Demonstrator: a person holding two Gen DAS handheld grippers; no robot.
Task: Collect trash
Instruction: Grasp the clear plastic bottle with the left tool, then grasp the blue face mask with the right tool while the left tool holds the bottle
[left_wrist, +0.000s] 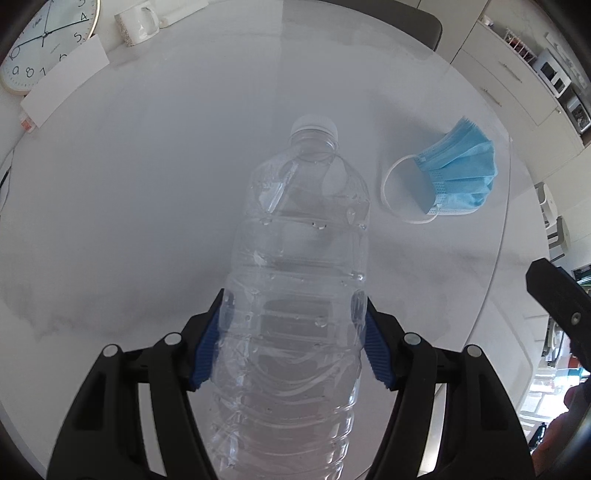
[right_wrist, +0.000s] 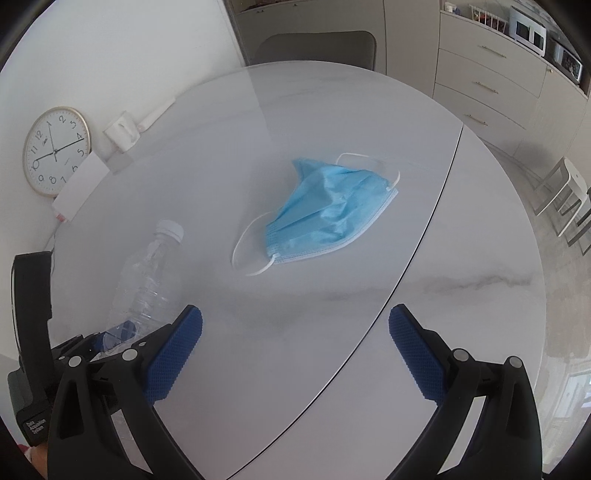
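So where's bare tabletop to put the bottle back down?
Bare: the wide stretch left of the bottle, and the near side below the mask across the table seam. Crowded: the wall edge, with clock, mug and white card.

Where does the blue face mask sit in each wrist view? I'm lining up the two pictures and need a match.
Left wrist view: the blue face mask lies right of centre on the table, right of the plastic bottle.
Right wrist view: the mask lies near the centre, right of the bottle.
Shared landmark: the wall clock, at the left in both.
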